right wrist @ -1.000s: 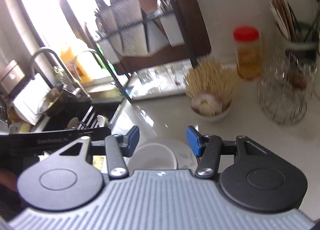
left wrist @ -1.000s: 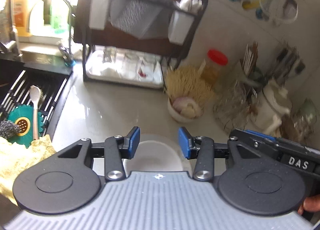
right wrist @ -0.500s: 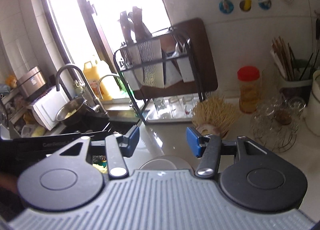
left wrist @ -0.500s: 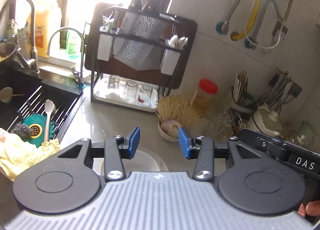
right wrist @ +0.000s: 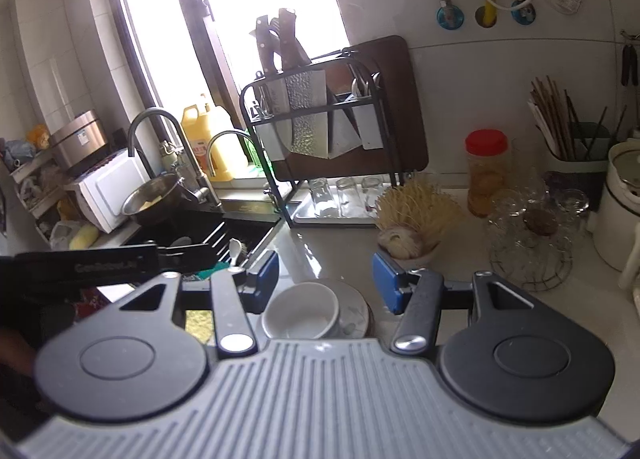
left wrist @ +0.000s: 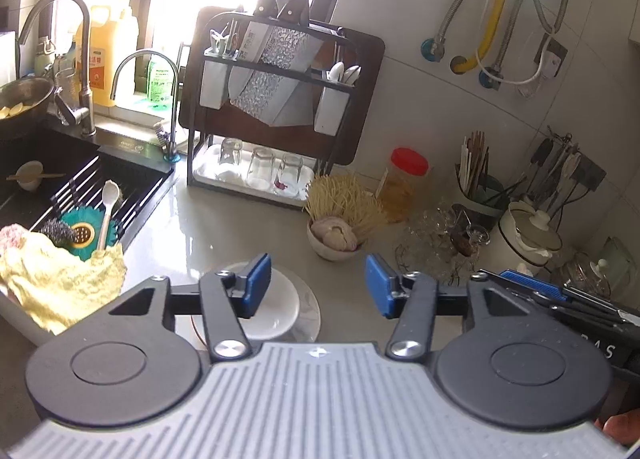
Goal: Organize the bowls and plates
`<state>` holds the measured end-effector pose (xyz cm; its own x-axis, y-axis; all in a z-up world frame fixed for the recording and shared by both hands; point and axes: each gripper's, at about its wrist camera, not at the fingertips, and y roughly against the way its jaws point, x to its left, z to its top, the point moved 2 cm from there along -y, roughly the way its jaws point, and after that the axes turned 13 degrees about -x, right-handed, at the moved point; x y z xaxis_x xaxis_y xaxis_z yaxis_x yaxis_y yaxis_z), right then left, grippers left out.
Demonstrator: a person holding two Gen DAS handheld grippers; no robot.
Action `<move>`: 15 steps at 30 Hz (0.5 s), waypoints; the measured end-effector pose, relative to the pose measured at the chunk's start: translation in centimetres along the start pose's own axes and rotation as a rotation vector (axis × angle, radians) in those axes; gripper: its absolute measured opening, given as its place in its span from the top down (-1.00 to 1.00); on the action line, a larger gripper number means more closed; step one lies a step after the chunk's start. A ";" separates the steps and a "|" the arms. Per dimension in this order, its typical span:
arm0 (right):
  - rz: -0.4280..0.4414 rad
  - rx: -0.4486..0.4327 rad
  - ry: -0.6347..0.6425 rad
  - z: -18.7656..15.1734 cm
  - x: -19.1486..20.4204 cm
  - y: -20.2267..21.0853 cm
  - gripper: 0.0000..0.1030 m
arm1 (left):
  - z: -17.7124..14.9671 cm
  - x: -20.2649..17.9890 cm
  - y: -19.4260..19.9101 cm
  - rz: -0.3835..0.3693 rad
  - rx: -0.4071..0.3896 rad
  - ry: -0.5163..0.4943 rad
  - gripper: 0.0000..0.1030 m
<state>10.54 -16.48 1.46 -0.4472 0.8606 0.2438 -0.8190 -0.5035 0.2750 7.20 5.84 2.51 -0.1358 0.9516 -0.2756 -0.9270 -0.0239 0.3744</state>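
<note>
With fingers apart and empty, both grippers hung above the small white ceramic bowl [right wrist: 301, 311] on the white round plate [right wrist: 356, 309] at lower centre, apparently stacked; another dish likely needed fetching

knife rack [left wrist: 276, 71] behind upturned glasses [left wrist: 260, 169], red-lidded jar [left wrist: 404, 183] right of them.

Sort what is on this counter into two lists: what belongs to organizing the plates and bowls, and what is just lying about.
For the job:
white bowl
plate under it

Lying about:
knife rack
upturned glasses
red-lidded jar
yellow cloth
wire basket
</note>
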 end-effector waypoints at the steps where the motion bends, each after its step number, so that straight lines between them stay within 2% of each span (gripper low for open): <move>1: -0.004 -0.005 0.005 -0.2 -0.1 0.4 -0.20 | -0.3 -0.2 0.3 -0.006 0.004 0.001 -0.22; 3: -0.008 -0.019 0.008 -0.4 -0.4 1.2 -0.36 | -0.7 -0.8 1.0 -0.007 0.004 0.008 -0.27; 6: -0.011 -0.023 0.019 -0.8 -0.6 2.6 -0.40 | -1.2 -1.5 1.9 0.007 0.003 -0.002 -0.40; 9: -0.019 -0.027 0.021 -1.3 -1.0 3.9 -0.59 | -1.9 -2.1 2.9 0.021 0.007 -0.011 -0.55; 13: -0.028 -0.029 0.013 -1.6 -1.5 5.3 -0.65 | -2.9 -2.6 4.4 0.020 0.005 0.002 -0.82; 15: -0.048 -0.030 0.009 -1.6 -1.8 5.6 -0.65 | -3.6 -2.8 5.0 0.036 0.011 -0.006 -0.87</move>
<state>6.18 -20.76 1.09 -0.4103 0.8843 0.2227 -0.8499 -0.4594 0.2582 1.69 1.94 2.01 -0.1673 0.9520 -0.2562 -0.9177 -0.0553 0.3935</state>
